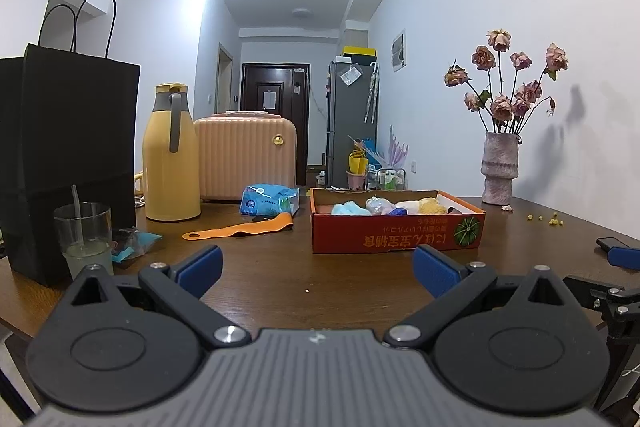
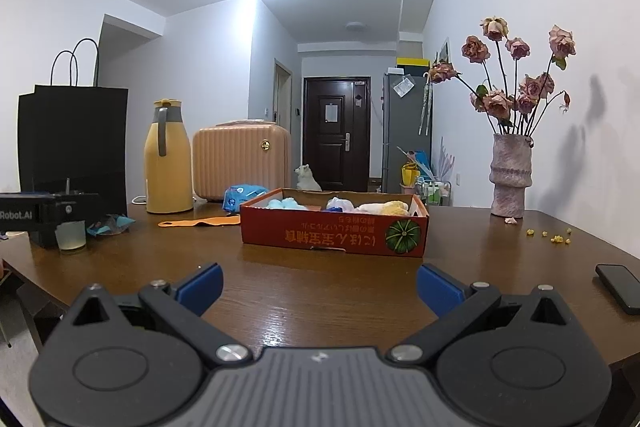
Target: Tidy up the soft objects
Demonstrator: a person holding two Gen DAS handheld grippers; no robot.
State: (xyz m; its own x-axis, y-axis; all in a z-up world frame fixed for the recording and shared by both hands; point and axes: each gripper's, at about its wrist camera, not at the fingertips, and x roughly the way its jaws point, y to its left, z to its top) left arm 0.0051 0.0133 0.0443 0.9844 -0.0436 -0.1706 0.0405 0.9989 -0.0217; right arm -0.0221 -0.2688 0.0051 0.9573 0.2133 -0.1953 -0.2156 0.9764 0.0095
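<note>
A red cardboard box (image 1: pixel 396 237) (image 2: pixel 332 233) with a pumpkin picture stands on the brown table. Inside lie several soft things: a light blue fluffy one (image 1: pixel 350 209) (image 2: pixel 284 203), a pale lilac one (image 1: pixel 378 205) (image 2: pixel 340 204) and a cream-yellow one (image 1: pixel 424 205) (image 2: pixel 390 207). My left gripper (image 1: pixel 318 269) is open and empty, low over the table in front of the box. My right gripper (image 2: pixel 319 285) is also open and empty, in front of the box.
A black paper bag (image 1: pixel 60 155), a glass with a straw (image 1: pixel 84 239), a yellow thermos (image 1: pixel 170 155), a peach case (image 1: pixel 246 157), a blue packet (image 1: pixel 268 199) and an orange strap (image 1: pixel 240 229) stand left. A vase of dried roses (image 2: pixel 510 179) and a phone (image 2: pixel 620 287) are right.
</note>
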